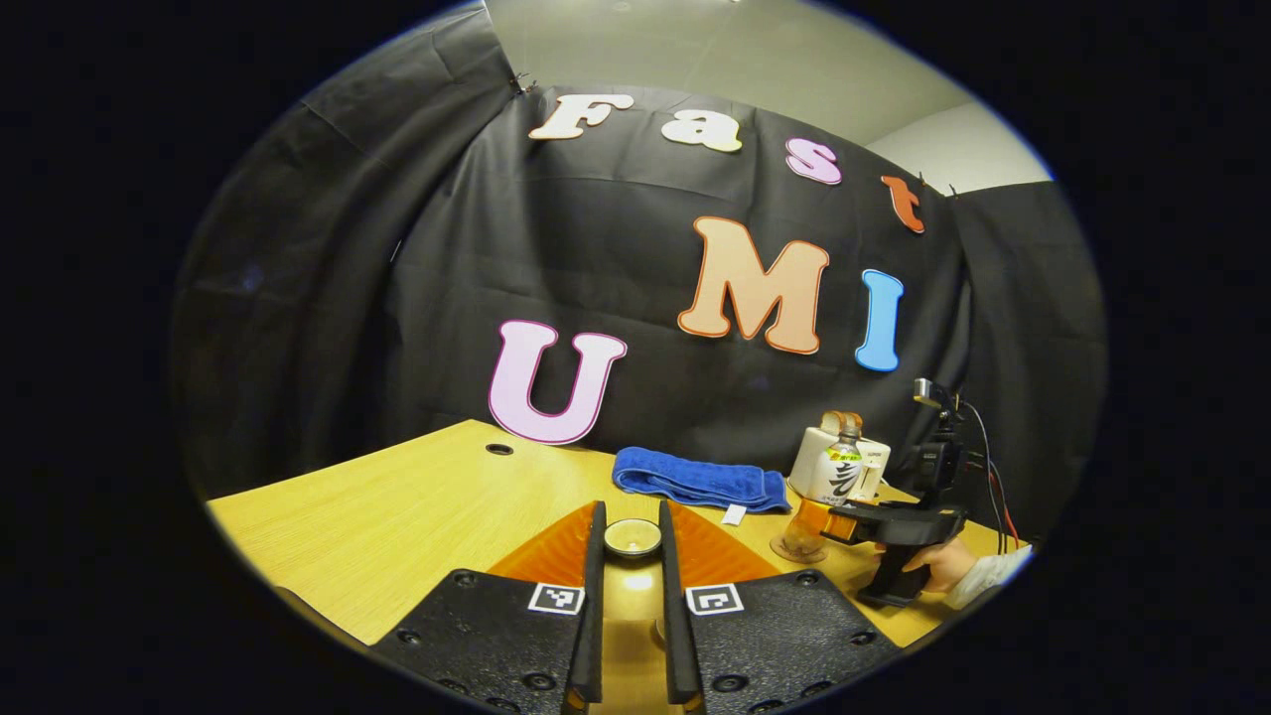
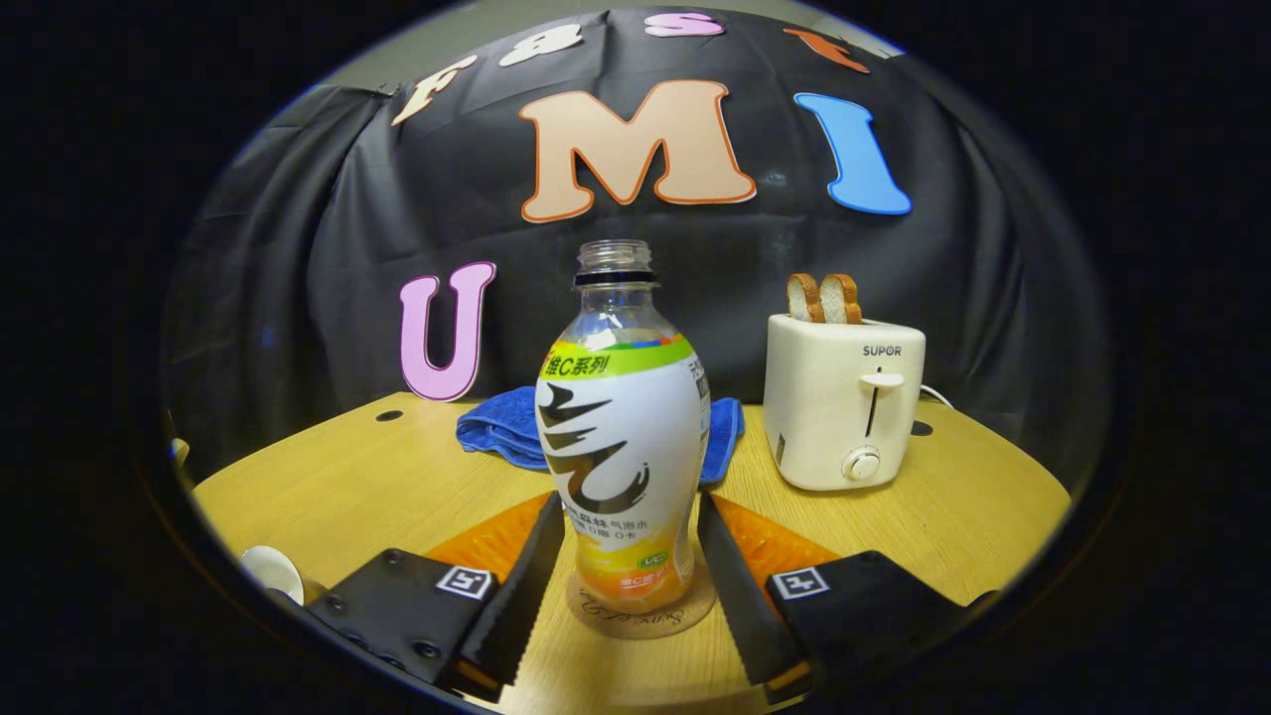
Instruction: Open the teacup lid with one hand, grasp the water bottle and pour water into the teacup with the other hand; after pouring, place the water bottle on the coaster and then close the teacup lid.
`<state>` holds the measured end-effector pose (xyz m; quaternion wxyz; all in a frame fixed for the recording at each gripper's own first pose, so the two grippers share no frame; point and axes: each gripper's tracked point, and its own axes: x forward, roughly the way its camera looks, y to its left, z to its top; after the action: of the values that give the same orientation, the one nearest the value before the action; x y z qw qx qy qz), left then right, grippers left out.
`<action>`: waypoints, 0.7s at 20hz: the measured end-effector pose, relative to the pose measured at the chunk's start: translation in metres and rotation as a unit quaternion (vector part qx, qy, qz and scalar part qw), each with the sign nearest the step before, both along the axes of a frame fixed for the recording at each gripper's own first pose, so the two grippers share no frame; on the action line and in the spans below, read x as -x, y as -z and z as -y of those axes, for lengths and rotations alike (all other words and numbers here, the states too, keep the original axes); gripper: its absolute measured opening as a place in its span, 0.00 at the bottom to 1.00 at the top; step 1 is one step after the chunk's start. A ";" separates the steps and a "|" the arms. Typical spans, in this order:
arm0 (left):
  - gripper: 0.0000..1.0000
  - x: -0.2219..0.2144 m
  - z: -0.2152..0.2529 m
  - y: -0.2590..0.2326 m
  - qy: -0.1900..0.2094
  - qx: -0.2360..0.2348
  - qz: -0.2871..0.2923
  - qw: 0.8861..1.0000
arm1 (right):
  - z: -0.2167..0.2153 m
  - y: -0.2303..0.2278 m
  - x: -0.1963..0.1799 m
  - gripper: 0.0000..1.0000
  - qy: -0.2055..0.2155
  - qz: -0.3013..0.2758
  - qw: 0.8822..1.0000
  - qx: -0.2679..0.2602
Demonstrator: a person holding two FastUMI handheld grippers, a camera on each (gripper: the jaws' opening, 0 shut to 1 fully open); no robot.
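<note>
On the round coaster (image 2: 635, 616) near the table's (image 2: 328, 487) front edge the water bottle (image 2: 621, 437) stands upright, uncapped, between the right tongs (image 2: 626, 556), which are released, their fingers just beside it. The left tongs (image 1: 632, 556) grip the teacup lid (image 1: 633, 537) between both fingers. Toward the back edge lie a blue towel (image 2: 496, 422) and a toaster (image 2: 844, 402).
</note>
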<state>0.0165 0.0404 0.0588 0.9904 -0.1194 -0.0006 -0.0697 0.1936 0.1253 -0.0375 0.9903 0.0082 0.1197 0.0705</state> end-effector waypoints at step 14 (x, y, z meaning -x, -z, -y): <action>0.23 -0.006 0.067 0.026 0.059 -0.021 -0.033 0.997 | 0.028 -0.054 0.092 0.97 -0.032 0.069 0.996 -0.041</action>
<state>0.0225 -0.0267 0.0331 0.9864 -0.1003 0.0402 -0.1241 0.1019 0.0970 0.0166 0.9922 0.0396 0.0482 0.1076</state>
